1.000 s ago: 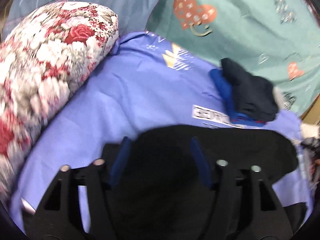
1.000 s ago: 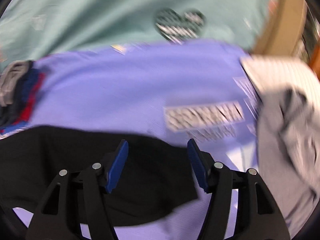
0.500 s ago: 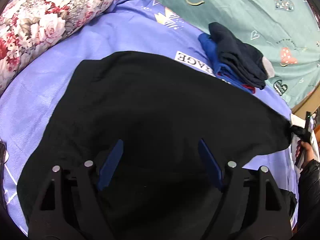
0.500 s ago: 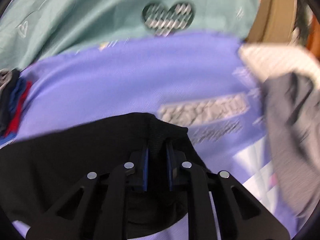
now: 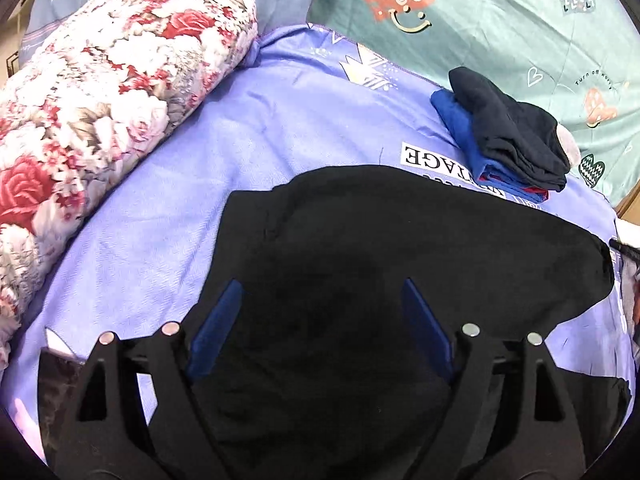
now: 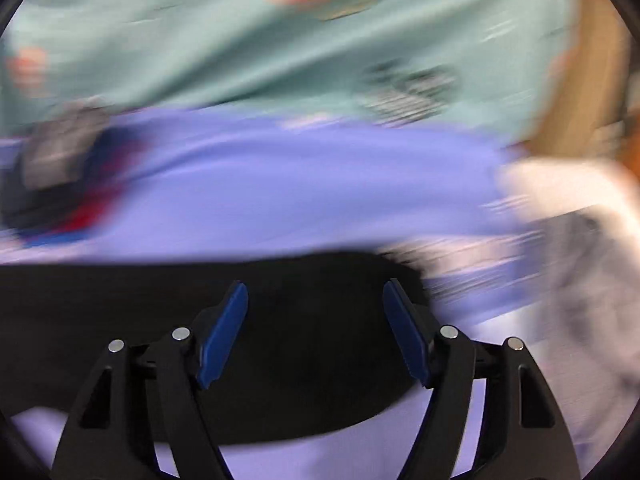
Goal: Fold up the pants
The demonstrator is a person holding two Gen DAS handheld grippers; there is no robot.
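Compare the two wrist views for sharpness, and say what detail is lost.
Left wrist view: sharp, black pants and sheet lettering legible, fisheye bending at edges. Right wrist view: heavy sideways motion blur, sheet print and folded pile smeared; only the right gripper crisp.

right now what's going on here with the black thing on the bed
A person with a handheld gripper in each hand is folding black pants spread on a purple sheet. The left gripper and right gripper are both open above the fabric, gripping nothing. The right wrist view is motion-blurred. A stack of folded clothes lies beyond the pants, and a floral quilt to the left.
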